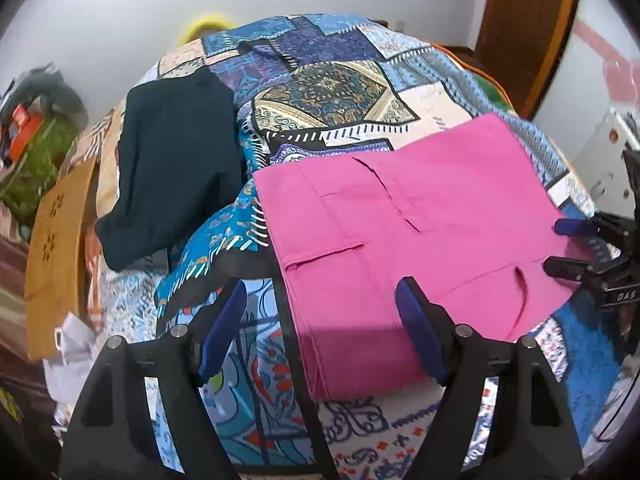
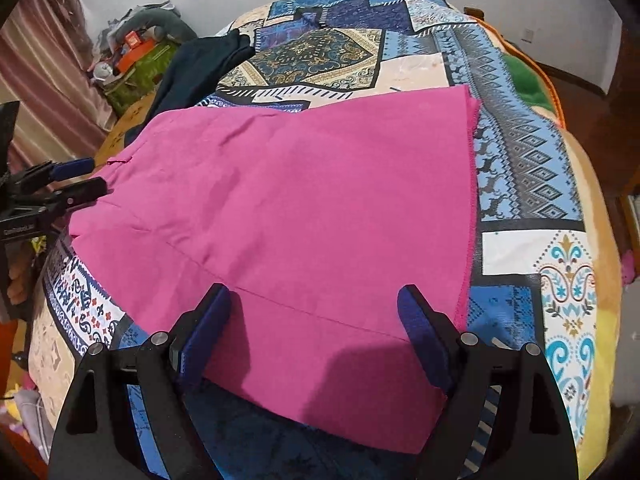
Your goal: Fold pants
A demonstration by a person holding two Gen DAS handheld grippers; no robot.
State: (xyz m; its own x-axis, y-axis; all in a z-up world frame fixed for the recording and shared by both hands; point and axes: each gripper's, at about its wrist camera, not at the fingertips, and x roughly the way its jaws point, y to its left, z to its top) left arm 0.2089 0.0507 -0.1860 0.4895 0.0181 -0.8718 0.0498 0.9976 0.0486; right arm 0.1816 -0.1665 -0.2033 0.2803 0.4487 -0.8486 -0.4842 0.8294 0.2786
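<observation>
Dark navy folded garment [image 1: 172, 168] is parked far left on the patchwork-print bedspread [image 1: 320, 92]. Left gripper [image 1: 324, 312] is spread wide, nothing pinched. Folded pink fabric pants [image 2: 300, 208] are laid flat mid-bed. Right gripper [image 2: 316, 320] is gaping too, empty.

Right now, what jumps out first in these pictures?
The bright pink pants lie folded flat in the middle of a blue patchwork bedspread. A dark folded garment sits beside them, further up the bed. Both tongs, left and right, hover open above the pink cloth.
</observation>
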